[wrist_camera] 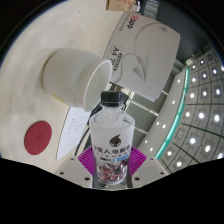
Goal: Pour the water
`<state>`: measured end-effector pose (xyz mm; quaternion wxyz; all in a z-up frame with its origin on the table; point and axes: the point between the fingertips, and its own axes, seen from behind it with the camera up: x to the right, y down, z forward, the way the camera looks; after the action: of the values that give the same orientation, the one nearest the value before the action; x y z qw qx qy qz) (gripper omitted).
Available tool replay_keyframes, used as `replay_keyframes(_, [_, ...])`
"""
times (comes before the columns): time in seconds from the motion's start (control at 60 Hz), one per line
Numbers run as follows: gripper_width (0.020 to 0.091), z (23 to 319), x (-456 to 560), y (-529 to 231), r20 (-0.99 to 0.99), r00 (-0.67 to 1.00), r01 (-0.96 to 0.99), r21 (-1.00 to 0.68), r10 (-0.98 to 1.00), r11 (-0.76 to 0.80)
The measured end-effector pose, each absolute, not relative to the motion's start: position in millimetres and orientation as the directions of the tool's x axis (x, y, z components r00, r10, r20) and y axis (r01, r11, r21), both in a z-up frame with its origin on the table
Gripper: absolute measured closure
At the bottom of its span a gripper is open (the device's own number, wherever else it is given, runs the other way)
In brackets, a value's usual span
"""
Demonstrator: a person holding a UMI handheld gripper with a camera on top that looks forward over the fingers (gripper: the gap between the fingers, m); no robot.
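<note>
Gripper (110, 178) pinching the water bottle (111, 143), pink pads pressed on both flanks | bottle clear plastic, white-labelled, cap (111, 98) apparently still on, held upright, presumably to carry without spilling | white cup (76, 75), smooth and round, beyond at 11 o'clock, mouth facing us: the likely pour target | red disc (38, 137) at 9 o'clock on the pale table (25, 100)

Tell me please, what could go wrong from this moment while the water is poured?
1. The bottle sits between the gripper fingers with its white cap apparently still on, so tilting it now would likely pour nothing.
2. The white cup lies tilted, mouth toward the bottle, so poured water might run out onto the table.
3. The cup and a white box stand close beyond the bottle; a swing could knock them.
</note>
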<state>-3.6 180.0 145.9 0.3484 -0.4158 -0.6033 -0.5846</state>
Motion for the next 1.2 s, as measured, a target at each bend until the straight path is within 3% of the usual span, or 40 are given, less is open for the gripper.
replay_keyframes(0.183, [0.0713,154,-2,177,0.964,-0.244,0.968,0.249,0.101,-0.036])
replay_keyframes(0.333, [0.0713,169,7,169,0.968,0.196,0.978,-0.182,0.155,-0.101])
replay_keyframes(0.483, [0.0710,169,10,154,0.732,0.653,0.756,-0.618,0.194,-0.216])
replay_keyframes(0.6, [0.0710,143,0,142,0.403,0.889,0.454,-0.834,0.218,-0.313])
replay_keyframes(0.717, [0.0708,120,-3,135,0.189,0.953,0.265,-0.897,0.235,-0.354])
replay_keyframes(1.0, [0.0692,42,18,134,0.016,0.982,0.102,-0.881,0.187,-0.463])
replay_keyframes(1.2, [0.0565,47,21,130,-0.014,0.986,0.053,-0.919,0.166,-0.391])
